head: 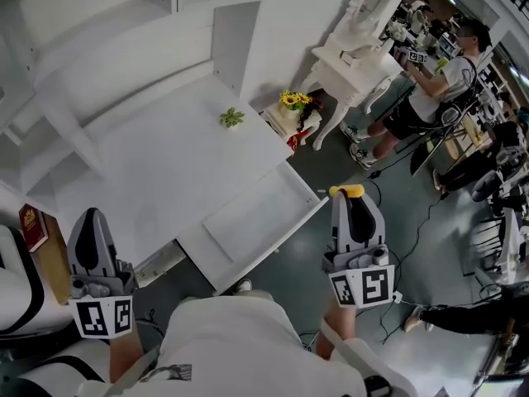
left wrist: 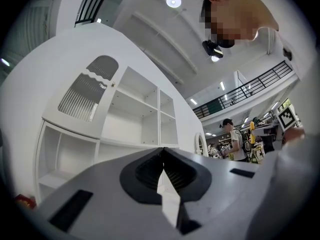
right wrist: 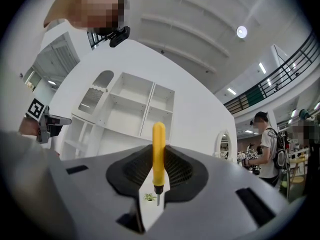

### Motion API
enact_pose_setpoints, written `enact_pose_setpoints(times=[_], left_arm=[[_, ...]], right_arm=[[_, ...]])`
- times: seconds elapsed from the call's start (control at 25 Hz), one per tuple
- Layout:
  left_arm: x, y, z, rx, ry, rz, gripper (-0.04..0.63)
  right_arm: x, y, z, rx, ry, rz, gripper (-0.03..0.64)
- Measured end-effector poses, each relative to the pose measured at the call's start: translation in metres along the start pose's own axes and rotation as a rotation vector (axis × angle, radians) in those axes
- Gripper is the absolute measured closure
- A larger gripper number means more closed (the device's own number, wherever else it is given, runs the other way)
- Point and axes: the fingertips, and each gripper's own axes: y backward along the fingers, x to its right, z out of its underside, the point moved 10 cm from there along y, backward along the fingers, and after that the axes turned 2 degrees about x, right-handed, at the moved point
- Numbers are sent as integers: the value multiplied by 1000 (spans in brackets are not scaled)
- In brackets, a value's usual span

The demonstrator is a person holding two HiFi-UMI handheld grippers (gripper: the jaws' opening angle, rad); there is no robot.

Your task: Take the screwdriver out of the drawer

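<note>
Two grippers are in your hands, and only the right gripper [right wrist: 158, 176] carries anything. Its jaws are clamped on the screwdriver [right wrist: 158, 154], narrowly apart with the yellow handle pinched between the pads. In the right gripper view the handle stands upright above the jaws and the short metal tip points down between them. From the head view the handle shows at the front of that gripper, clear of the drawer [head: 266, 220] and just off its right corner, over dark floor – so the tool is out of the drawer and in your grip.

Your left gripper [left wrist: 163, 153] has its jaws together, tips meeting, nothing between them. In the head view it sits low on your left, near the desk's front edge and well apart from the right one.

The drawer hangs pulled out from the white desk [head: 157, 168], and the part of its bottom that shows is bare. A small green sprig [head: 232, 117] lies on the desktop near the back. White open shelves [left wrist: 137, 119] rise behind the desk. A red book [head: 33, 227] is at the far left edge.

Beyond the desk's right end are sunflowers [head: 294, 99] and a white vanity with an oval mirror [head: 357, 52] – a person [head: 434, 77] in a white shirt stands next to it, among cluttered workbenches and cables on the floor.
</note>
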Motion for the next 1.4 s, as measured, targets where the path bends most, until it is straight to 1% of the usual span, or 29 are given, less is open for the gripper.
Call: enact_pose_setpoints(times=[0.2, 0.4, 1.04, 1.4], left_arm=[[-8, 11, -2, -8, -4, -19, 580], [-13, 18, 2, -26, 8, -17, 580], [-16, 21, 9, -52, 52, 40, 580], [-20, 26, 12, -57, 66, 41, 580]], right_arm=[[-7, 4, 2, -12, -8, -1, 537], [-19, 1, 1, -13, -6, -15, 537], [-43, 1, -2, -42, -5, -47, 537], [-52, 0, -3, -50, 0, -59, 537]])
